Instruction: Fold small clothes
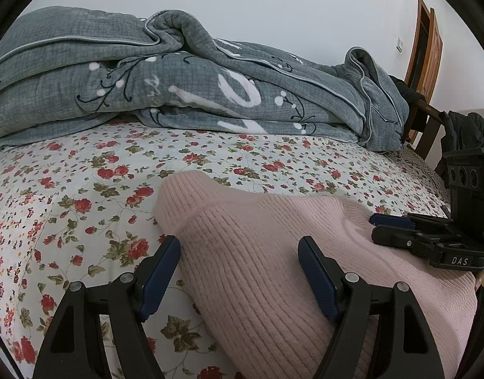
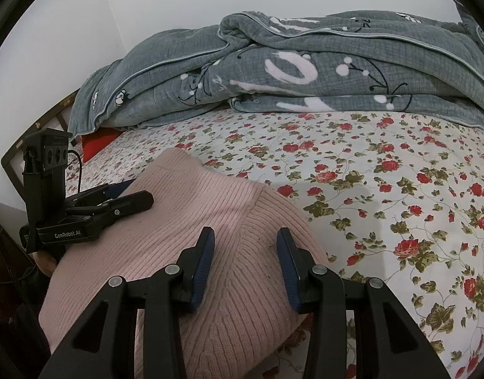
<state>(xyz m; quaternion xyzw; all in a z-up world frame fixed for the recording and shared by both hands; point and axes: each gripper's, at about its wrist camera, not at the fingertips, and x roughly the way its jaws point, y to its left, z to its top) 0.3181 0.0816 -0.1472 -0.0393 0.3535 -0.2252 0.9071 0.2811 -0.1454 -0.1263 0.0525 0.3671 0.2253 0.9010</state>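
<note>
A pink ribbed knit sweater (image 1: pixel 273 252) lies bunched on the floral bedsheet (image 1: pixel 84 189) near the bed's front edge; it also shows in the right wrist view (image 2: pixel 210 221). My left gripper (image 1: pixel 239 246) is open, its jaws straddling the sweater's left edge, and it appears at the left of the right wrist view (image 2: pixel 138 194). My right gripper (image 2: pixel 245 240) is open over the sweater's right part, a ridge of fabric between its jaws. It appears at the right of the left wrist view (image 1: pixel 373 225), low on the sweater.
A folded grey quilt (image 1: pixel 179 88) with white lettering lies along the back of the bed, also in the right wrist view (image 2: pixel 305 72). A wooden door (image 1: pixel 425 47) and dark clothes (image 1: pixel 469 129) are at the far right. A bed frame (image 2: pixel 11 158) stands left.
</note>
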